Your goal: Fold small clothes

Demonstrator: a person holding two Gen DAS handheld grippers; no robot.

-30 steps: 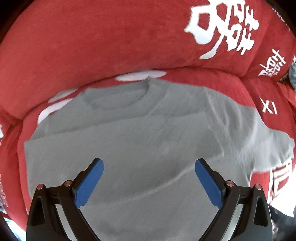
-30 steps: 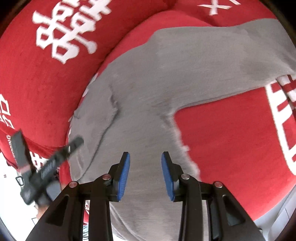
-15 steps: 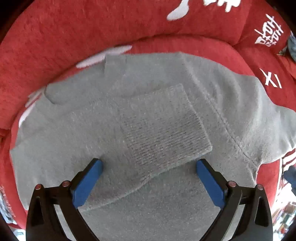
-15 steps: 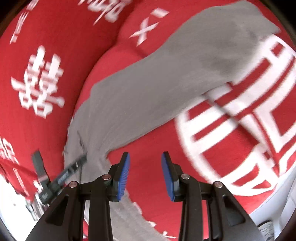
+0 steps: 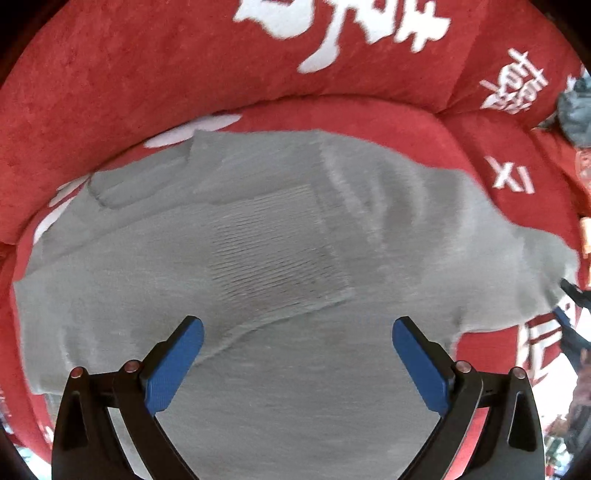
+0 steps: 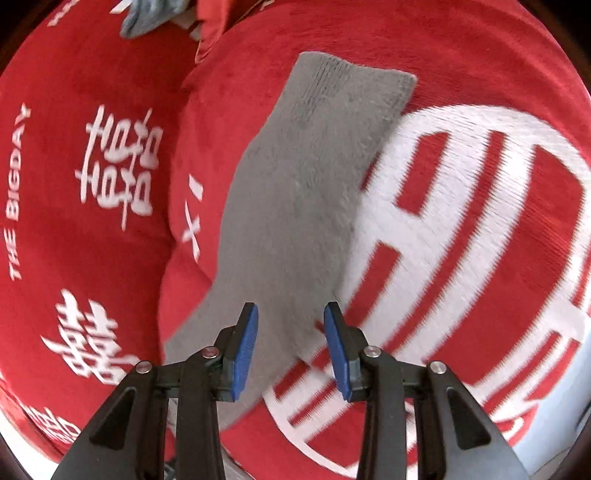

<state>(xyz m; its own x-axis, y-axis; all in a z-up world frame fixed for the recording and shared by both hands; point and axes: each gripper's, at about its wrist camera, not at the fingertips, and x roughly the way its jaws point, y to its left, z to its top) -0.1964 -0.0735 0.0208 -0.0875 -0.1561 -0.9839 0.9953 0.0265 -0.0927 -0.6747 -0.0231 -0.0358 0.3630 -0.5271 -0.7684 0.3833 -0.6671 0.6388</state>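
A small grey knit sweater (image 5: 295, 369) lies flat on a red sofa seat (image 5: 332, 114). One sleeve is folded across its body, with the ribbed cuff (image 5: 273, 254) in the middle of the left wrist view. My left gripper (image 5: 297, 350) is wide open and empty just above the sweater's body. The other sleeve (image 6: 295, 206) stretches out straight over the seat in the right wrist view, cuff (image 6: 351, 77) at the far end. My right gripper (image 6: 290, 347) is partly open and empty over the near part of that sleeve.
The red sofa cover bears large white characters (image 6: 461, 240) beside the sleeve. The backrest (image 5: 147, 74) rises behind the sweater. A grey-blue cloth (image 6: 155, 11) lies at the far corner; it also shows in the left wrist view (image 5: 576, 110).
The left sleeve now lies folded across the sweater's body; the left gripper drew back slightly. The right gripper has swung from the sweater's body out along the right sleeve.
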